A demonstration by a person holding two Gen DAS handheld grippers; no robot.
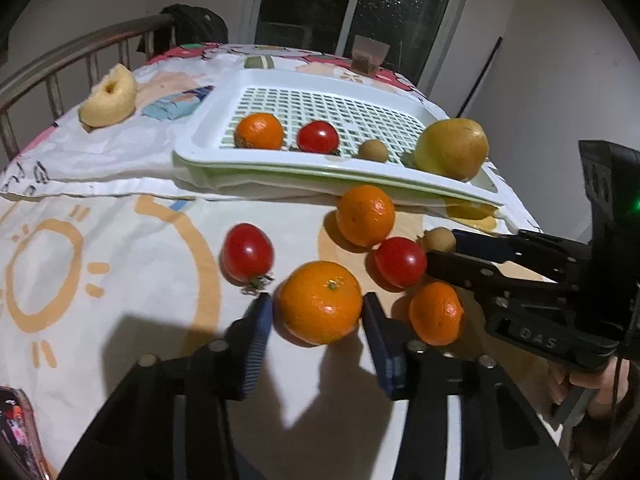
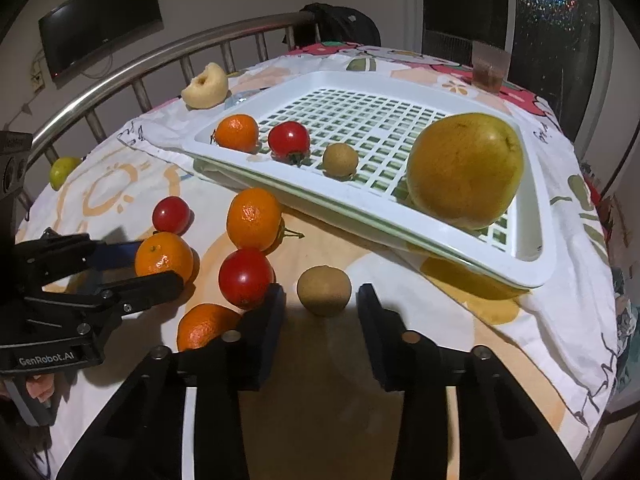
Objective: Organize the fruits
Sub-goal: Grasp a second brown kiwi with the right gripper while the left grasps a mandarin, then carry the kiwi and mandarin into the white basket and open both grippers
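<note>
Four fruits already sit in the white plastic slotted tray (image 2: 536, 208), largest first: one big yellow-green pear (image 2: 466, 170), one orange mandarin (image 2: 237, 133), one red tomato (image 2: 289, 139) and one small brown longan (image 2: 340, 159). Loose on the printed tablecloth (image 2: 500, 320) in front of the tray lie three more mandarins, two tomatoes and one longan; a cored pale apple (image 2: 205, 86) and a small green lime (image 2: 63, 170) lie well apart near the rail. Judging by this, sorting is about half done and both tools are lining up a pick. Left gripper (image 1: 318, 316) has its jaws apart on either side of the nearest round mandarin (image 1: 320, 302), not clamped; it needs to close, then lift to the tray. Right gripper (image 2: 320, 300) is likewise spread, the loose longan (image 2: 324, 290) just ahead between its fingertips; a short advance and a gentle squeeze seem called for, as the fruit could roll.
</note>
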